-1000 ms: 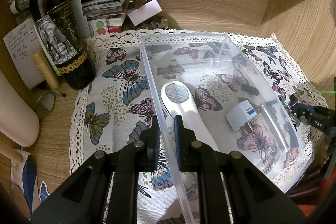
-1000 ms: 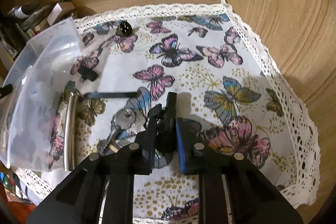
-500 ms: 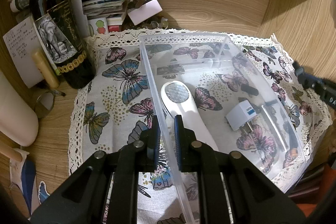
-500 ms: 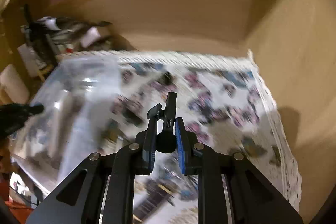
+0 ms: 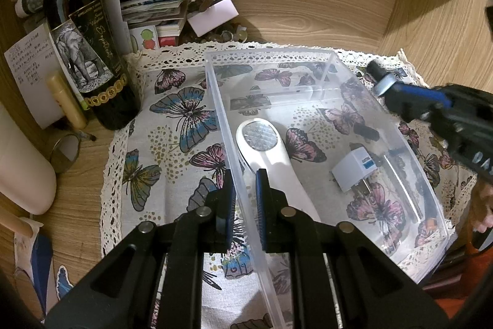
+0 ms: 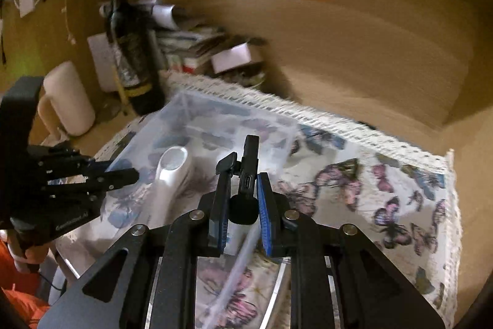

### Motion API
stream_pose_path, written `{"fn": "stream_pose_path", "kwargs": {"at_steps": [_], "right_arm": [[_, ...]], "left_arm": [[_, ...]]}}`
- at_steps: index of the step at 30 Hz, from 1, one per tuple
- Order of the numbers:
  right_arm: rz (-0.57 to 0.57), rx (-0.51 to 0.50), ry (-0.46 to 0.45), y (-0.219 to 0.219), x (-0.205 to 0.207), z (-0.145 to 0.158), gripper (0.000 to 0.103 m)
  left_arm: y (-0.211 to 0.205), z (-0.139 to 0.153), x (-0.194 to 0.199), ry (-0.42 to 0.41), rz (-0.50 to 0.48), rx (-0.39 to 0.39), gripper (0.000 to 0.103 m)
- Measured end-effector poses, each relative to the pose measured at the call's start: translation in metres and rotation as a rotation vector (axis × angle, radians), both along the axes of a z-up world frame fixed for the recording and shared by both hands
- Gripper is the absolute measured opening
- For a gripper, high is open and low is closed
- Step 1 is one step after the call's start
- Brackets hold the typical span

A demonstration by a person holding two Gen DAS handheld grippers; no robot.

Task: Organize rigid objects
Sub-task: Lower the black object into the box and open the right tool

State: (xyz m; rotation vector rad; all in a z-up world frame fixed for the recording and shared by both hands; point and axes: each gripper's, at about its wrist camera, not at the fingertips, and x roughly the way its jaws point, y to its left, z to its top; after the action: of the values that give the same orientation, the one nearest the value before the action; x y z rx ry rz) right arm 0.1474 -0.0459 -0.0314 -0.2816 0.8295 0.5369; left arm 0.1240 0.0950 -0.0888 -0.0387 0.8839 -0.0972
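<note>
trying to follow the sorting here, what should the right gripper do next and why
Probably lower over the clear bin and release: the right gripper grips a small black gadget above it, while the left gripper steadies the wall.

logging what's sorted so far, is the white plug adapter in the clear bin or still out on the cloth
In. The white plug adapter lies on the floor of the clear bin, beside the white handheld device.

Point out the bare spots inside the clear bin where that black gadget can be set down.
Far end of the clear bin, beyond the white handheld device: bare. Also bare: the near right corner past the white plug adapter. The bin's middle is crowded; the left gripper clamps the left wall.
</note>
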Motion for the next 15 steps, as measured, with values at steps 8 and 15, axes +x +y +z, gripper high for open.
{"fn": "stream_pose_path", "kwargs": {"at_steps": [8,15], "right_arm": [[0.065,-0.029,0.127,0.023,0.007,-0.025,0.016],[0.06,-0.013,0.124,0.019,0.002,-0.019,0.03]], "left_arm": [[0.0,0.0,0.0,-0.001,0.001,-0.005,0.012],[0.0,0.0,0.0,-0.001,0.001,-0.003,0.012]]}}
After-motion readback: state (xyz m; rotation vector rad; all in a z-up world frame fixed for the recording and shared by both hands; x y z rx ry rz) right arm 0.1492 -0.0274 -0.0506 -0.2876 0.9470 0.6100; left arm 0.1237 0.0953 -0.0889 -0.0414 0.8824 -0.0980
